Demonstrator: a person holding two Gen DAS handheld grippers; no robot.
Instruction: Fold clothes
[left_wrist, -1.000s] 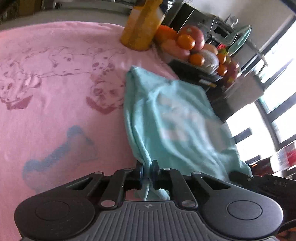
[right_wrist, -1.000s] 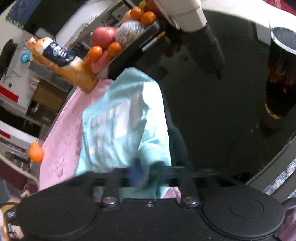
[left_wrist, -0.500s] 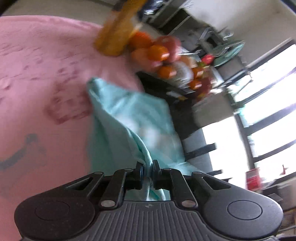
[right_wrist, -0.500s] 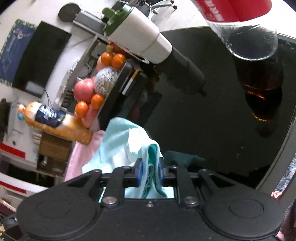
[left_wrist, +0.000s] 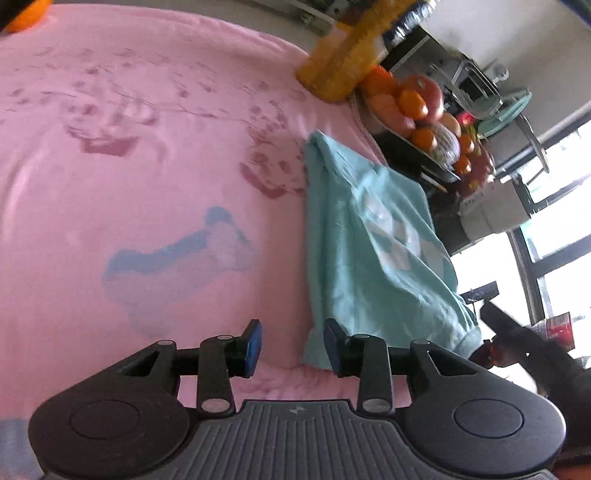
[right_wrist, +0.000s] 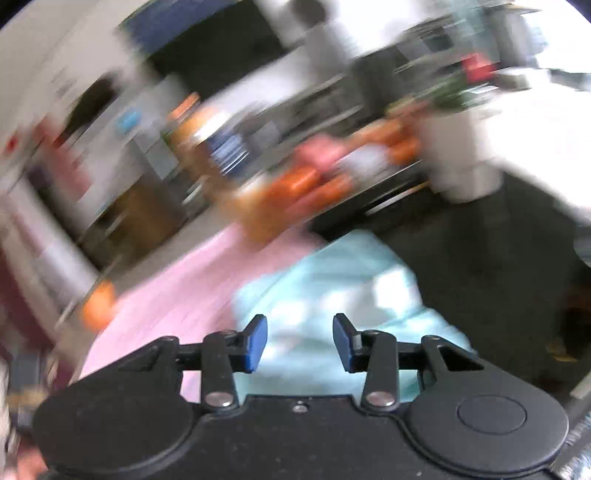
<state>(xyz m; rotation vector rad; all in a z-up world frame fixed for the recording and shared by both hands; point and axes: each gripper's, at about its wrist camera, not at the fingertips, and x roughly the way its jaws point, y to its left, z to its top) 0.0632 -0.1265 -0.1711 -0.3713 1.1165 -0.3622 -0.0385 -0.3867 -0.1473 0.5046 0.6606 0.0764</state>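
- Left wrist view: the left gripper (left_wrist: 292, 345) has its jaws wide apart, with nothing between the blue pads (left_wrist: 255, 343). Only the pink blanket (left_wrist: 129, 192) shows in the gap.
- In the same view, the teal shirt (left_wrist: 369, 243) lies on the right side of the blanket, folded into a long narrow shape that runs away from the camera. Its near corner sits just ahead of the right-hand jaw and partly behind it — I cannot tell if cloth and pad touch. A pale print is on the top face of the shirt.
- The blanket carries a blue bone figure (left_wrist: 177, 251) and dark red spotted-dog drawings; it covers most of the counter.
- Beyond the far end of the shirt stands an orange bottle (left_wrist: 343, 62), and beside it a tray of fruit (left_wrist: 421, 114) with oranges and red fruits. A dark object at the right edge, near the shirt's lower hem, is too blurred to name.
- Right wrist view: this picture is strongly smeared by motion. The right gripper (right_wrist: 300, 343) also has its jaws spread apart and holds nothing.
- Here the teal shirt (right_wrist: 332, 288) lies directly ahead of the jaws and below them, its near part seen through the gap. It rests partly on the pink blanket (right_wrist: 177, 295) at left, and next to the dark counter (right_wrist: 498, 277) at right.
- The fruit and the bottle are only orange streaks farther back.
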